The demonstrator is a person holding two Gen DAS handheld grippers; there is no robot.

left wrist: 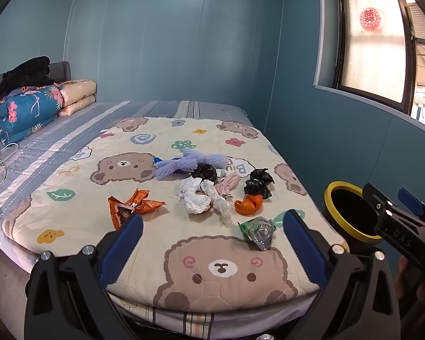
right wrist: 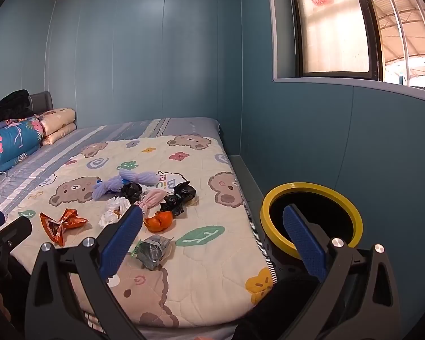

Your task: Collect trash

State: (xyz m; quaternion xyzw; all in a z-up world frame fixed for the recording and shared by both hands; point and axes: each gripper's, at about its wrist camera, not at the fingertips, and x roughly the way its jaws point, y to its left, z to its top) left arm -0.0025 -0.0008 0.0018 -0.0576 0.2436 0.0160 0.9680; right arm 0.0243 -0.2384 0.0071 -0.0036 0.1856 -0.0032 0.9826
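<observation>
A bed (left wrist: 70,153) with a bear-print quilt (left wrist: 212,277) is carrying a scatter of trash (left wrist: 201,195) at its middle, while a yellow-rimmed bin (right wrist: 311,215) is standing just beside its right edge. The left gripper (left wrist: 212,226) and right gripper (right wrist: 215,221) are both hovering over the near end, jaws spread wide and gripping nothing.
</observation>
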